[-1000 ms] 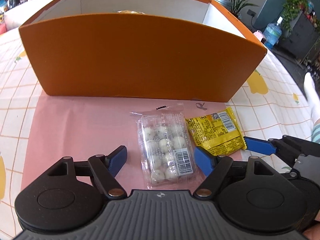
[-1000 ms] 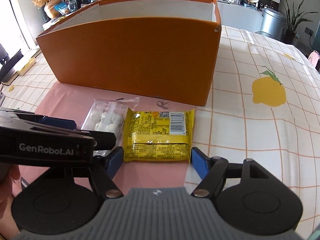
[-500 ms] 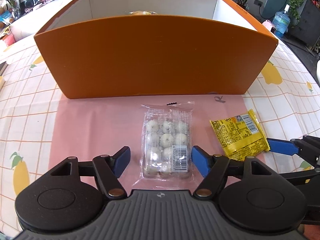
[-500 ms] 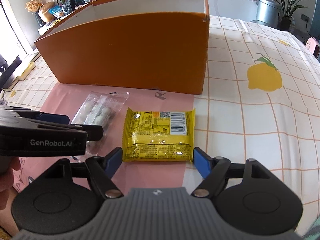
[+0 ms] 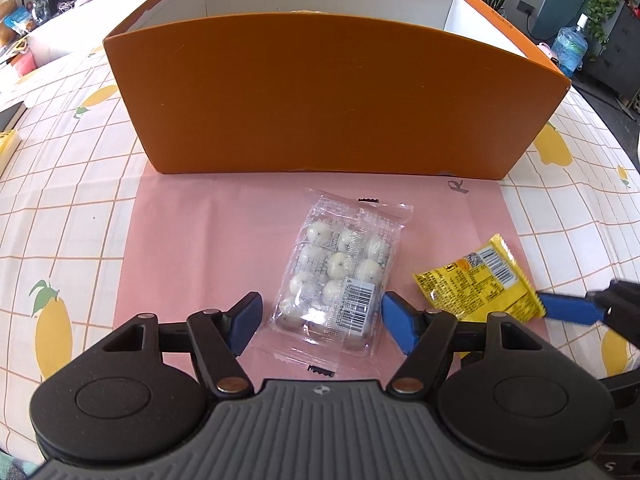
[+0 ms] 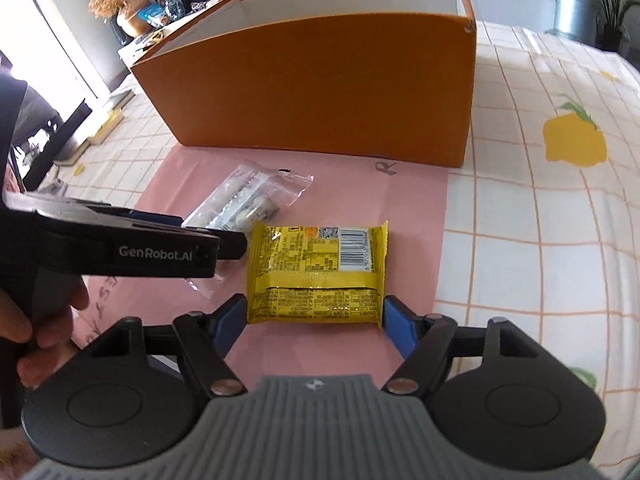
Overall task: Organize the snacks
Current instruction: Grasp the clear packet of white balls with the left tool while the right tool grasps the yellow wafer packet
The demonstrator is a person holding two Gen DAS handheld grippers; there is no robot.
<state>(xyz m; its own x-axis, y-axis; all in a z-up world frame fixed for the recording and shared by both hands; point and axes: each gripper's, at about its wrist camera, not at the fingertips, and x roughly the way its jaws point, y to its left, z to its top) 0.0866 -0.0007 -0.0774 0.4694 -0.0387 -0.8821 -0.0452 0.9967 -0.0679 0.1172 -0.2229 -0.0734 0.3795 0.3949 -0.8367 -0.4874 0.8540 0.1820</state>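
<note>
On the pink mat (image 5: 192,240) in front of the orange box (image 5: 336,100), 2 snacks lie flat: a clear bag of white candies (image 5: 340,280) between the left gripper's (image 5: 320,316) spread jaws, and a yellow packet (image 6: 316,272) between the right gripper's (image 6: 314,316) spread jaws.

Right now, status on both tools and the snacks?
Left tool open around clear pack. Right tool open around yellow pack. Both on mat, outside box.
</note>
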